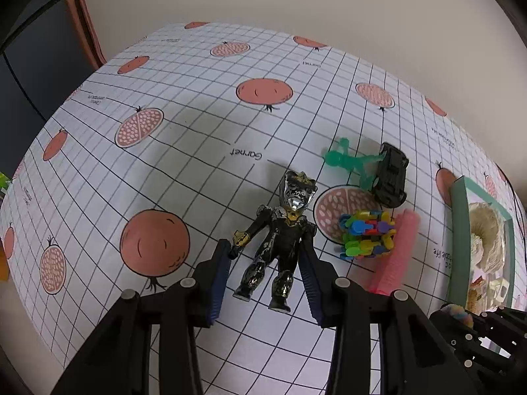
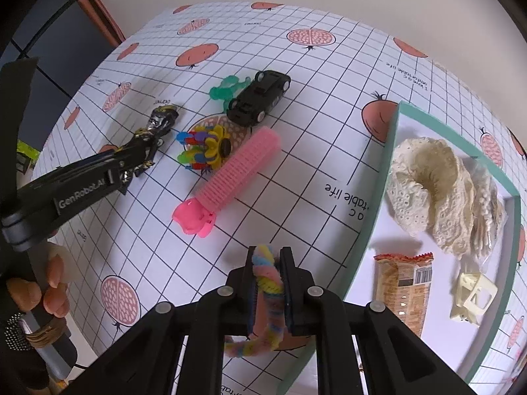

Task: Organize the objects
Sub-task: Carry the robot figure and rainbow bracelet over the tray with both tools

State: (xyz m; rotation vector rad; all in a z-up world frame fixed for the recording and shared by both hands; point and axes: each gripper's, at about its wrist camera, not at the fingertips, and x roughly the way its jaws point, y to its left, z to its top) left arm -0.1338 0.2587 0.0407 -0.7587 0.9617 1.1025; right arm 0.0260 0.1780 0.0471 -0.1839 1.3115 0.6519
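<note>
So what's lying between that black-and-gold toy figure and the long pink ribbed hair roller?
A cluster of colourful plastic interlocking pieces topped by a yellow flower lies between the figure and the roller; the right wrist view shows it best.

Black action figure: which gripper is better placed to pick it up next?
Left. The left gripper is open with its fingers straddling the black action figure, while the right gripper is shut on a pastel twisted loop near the green-rimmed box.

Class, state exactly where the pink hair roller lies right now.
In the right wrist view the pink hair roller lies on the tablecloth, between the colourful flower toy and the teal tray.
</note>
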